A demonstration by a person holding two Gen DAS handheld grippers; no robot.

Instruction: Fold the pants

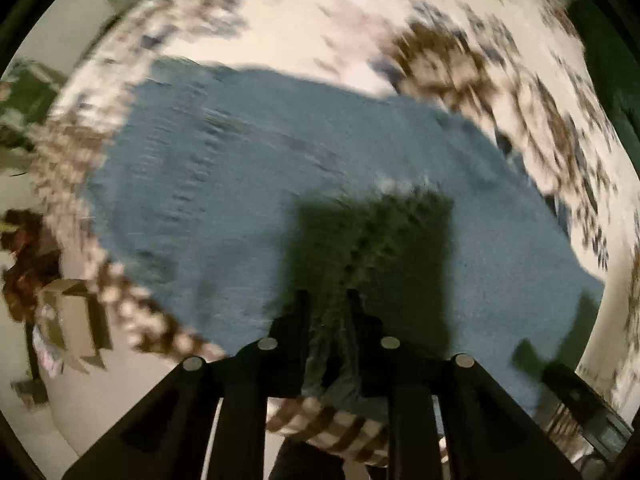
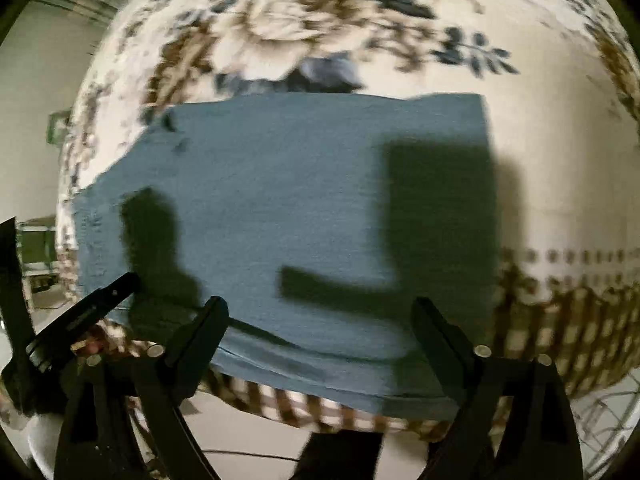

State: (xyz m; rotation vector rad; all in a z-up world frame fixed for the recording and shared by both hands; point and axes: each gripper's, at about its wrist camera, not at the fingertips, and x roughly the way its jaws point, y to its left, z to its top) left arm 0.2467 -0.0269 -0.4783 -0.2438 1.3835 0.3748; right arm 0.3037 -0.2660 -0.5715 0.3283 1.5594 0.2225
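Blue pants (image 2: 280, 208) lie folded into a thick rectangle on a counter draped in a floral tablecloth (image 2: 320, 20). The left gripper (image 1: 328, 300) is clenched on the near edge of the cloth; the right gripper (image 2: 320, 312) hangs released, jaws wide, over the near edge. Folding looks nearly finished; the next move likely calls for grasping that edge evenly. Pale floor (image 2: 248, 432) shows below.

It looks like a home room: a surface under a flowered tablecloth (image 2: 328, 32) with checked border, cardboard boxes (image 1: 76, 320) on the floor.
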